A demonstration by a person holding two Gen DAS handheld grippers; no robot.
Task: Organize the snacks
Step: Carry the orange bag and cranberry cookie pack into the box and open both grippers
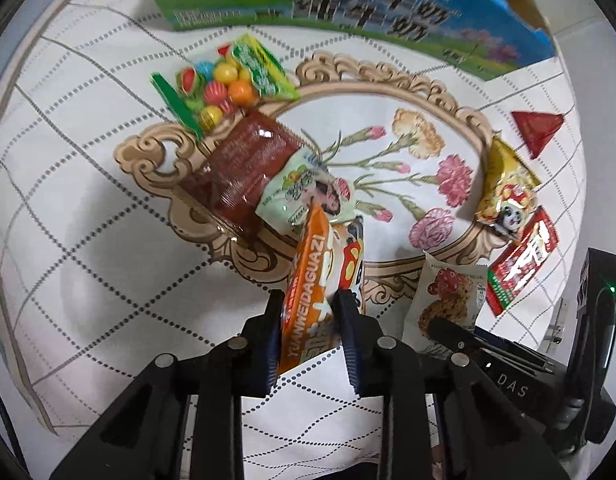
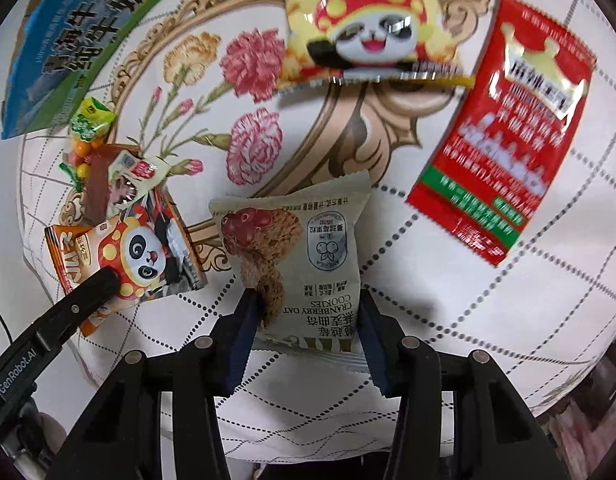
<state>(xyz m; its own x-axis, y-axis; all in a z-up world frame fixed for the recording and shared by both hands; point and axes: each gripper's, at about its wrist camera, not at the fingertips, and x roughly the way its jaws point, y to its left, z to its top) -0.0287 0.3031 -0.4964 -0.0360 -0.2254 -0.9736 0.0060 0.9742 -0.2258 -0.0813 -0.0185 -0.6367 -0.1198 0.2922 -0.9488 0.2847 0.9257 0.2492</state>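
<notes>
In the left wrist view my left gripper [image 1: 309,300] is shut on the lower end of an orange sunflower-seed packet [image 1: 311,264], which stands nearly on edge between the pads. That same packet [image 2: 128,256], with a panda on its face, shows at the left of the right wrist view with a left fingertip [image 2: 104,280] on it. My right gripper [image 2: 308,304] is shut on a pale cranberry oat cookie packet [image 2: 304,236], one pad against each side edge. The cookie packet [image 1: 447,292] sits just right of the orange one.
On the white tablecloth [image 1: 88,240] with its flower oval lie a gumball bag [image 1: 212,88], a dark red packet [image 1: 240,164], a pale green packet [image 1: 304,188], a yellow panda packet [image 2: 363,24], a red spicy packet [image 2: 503,128] and a red triangle [image 1: 537,128]. A blue-green milk carton [image 1: 347,4] stands behind.
</notes>
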